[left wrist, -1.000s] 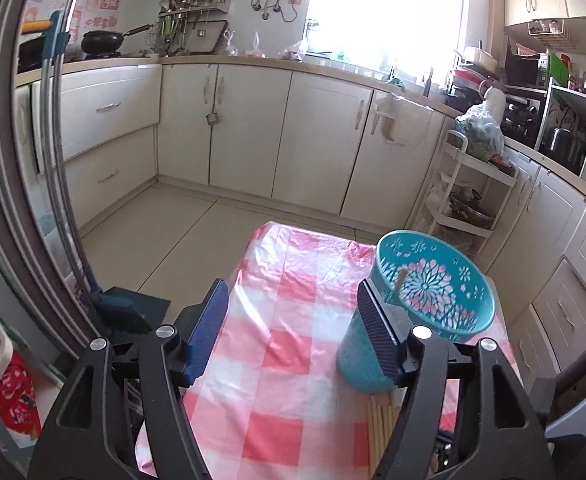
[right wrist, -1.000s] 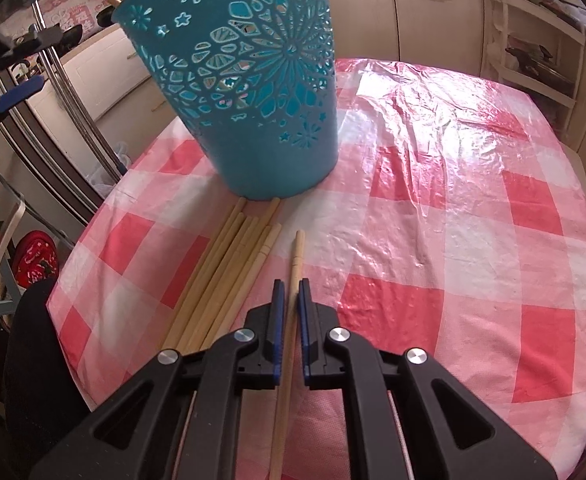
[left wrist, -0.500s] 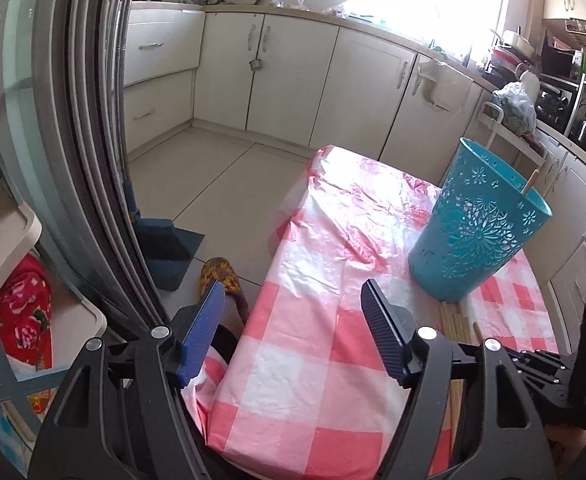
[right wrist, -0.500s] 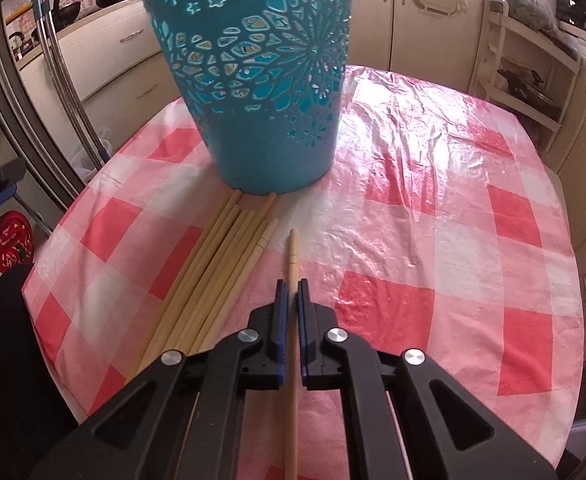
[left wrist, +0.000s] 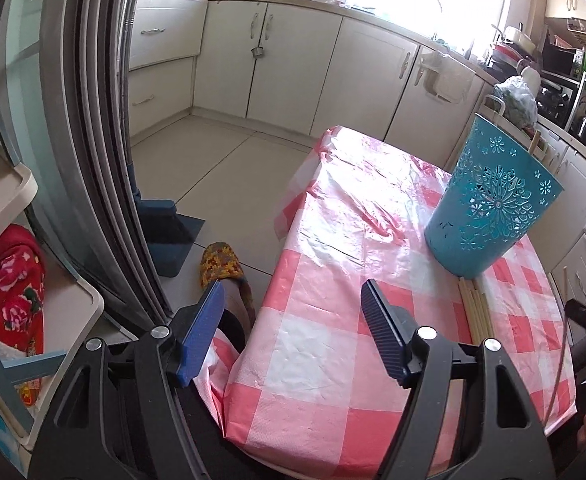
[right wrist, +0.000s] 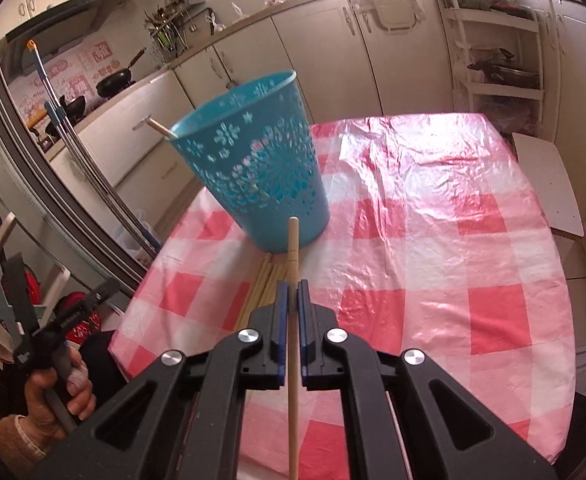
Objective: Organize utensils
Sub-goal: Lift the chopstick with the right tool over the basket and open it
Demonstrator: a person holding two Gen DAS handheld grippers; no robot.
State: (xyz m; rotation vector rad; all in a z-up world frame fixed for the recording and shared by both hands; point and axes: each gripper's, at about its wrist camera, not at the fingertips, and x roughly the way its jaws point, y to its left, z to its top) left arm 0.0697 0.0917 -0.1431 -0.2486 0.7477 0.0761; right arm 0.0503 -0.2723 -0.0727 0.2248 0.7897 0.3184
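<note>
A teal perforated basket (right wrist: 255, 160) stands upright on the red-and-white checked table (right wrist: 433, 264), with one chopstick (right wrist: 161, 127) sticking out of its rim. My right gripper (right wrist: 292, 294) is shut on a wooden chopstick (right wrist: 293, 248), held above the table with its tip near the basket's base. Several more chopsticks (right wrist: 263, 286) lie on the cloth beside the basket base. My left gripper (left wrist: 293, 312) is open and empty at the table's left near edge; the basket (left wrist: 493, 200) and the lying chopsticks (left wrist: 475, 308) show to its right.
A glass door frame (left wrist: 93, 140) and a shelf with red cloth (left wrist: 13, 292) stand left of the table. A slippered foot (left wrist: 221, 268) is on the floor by the table. Kitchen cabinets (right wrist: 373, 52) and a white rack (right wrist: 497, 52) stand behind.
My right gripper has lifted the chopstick off the cloth and drawn back from the basket. My left gripper has pulled back and left, away from the basket, still open.
</note>
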